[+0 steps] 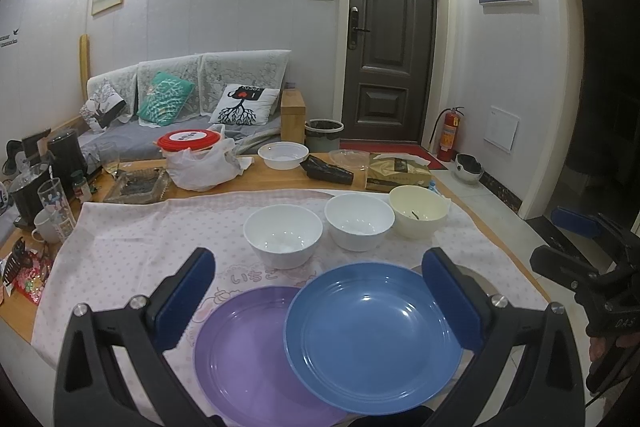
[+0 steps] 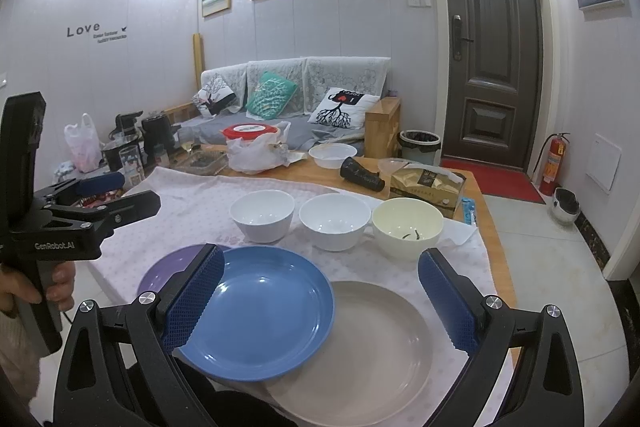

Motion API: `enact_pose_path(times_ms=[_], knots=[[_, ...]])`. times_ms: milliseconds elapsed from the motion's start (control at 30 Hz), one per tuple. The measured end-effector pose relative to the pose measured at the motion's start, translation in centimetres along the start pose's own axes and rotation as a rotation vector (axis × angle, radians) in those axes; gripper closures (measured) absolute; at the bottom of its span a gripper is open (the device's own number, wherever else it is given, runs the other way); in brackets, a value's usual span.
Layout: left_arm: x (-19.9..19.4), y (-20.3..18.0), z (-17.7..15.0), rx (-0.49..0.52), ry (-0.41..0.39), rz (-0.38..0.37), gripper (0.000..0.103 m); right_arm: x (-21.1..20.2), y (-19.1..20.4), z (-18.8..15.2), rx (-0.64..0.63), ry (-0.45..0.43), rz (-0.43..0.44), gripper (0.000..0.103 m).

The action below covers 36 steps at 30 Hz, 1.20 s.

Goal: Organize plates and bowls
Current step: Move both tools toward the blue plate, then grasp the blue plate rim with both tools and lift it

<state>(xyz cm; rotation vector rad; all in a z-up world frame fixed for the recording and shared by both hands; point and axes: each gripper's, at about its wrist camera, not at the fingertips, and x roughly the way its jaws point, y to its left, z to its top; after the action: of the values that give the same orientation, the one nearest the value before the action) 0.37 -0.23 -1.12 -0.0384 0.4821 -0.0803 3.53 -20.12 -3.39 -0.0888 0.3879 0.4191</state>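
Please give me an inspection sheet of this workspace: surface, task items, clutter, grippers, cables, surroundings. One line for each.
Surface: wooden table partly covered by a pink dotted cloth.
Job's things: blue plate overlaps the purple plate and the beige plate; two white bowls and a cream bowl stand in a row behind.
Clutter: plastic bag, red-lidded container, tissue box, glasses at the far side.
Grippers: left gripper open, empty; right gripper open, empty.
Cables: nothing seen.
Surroundings: sofa, door, fire extinguisher.
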Motion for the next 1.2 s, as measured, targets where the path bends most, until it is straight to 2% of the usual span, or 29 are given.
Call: enact_pose_path(times_ms=[533, 733, 1067, 1133, 1200], knots=[[-0.3, -0.1, -0.1, 0.007, -0.004, -0.003, 0.001, 0.1, 0.4, -0.3, -0.003, 0.011, 0.007, 0.007], [-0.1, 0.3, -0.3, 0.005, 0.01, -0.04, 0.001, 0.4, 0.7, -0.2, -0.007, 0.032, 0.019, 0.007], [3.6, 2.2, -2.3, -0.024, 0.116, -0.13, 0.001, 4.3, -0.7, -2.1, 0.055, 0.149, 0.05, 0.007], [5.2, 3.0, -3.2, -0.046, 0.163, -0.144, 0.007, 5.4, -1.0, -3.0, 0.061, 0.179, 0.056, 0.008], [6.4, 3.5, -4.0, -0.064, 0.202, -0.15, 0.014, 6.7, -1.2, -3.8, 0.069, 0.213, 0.062, 0.019]])
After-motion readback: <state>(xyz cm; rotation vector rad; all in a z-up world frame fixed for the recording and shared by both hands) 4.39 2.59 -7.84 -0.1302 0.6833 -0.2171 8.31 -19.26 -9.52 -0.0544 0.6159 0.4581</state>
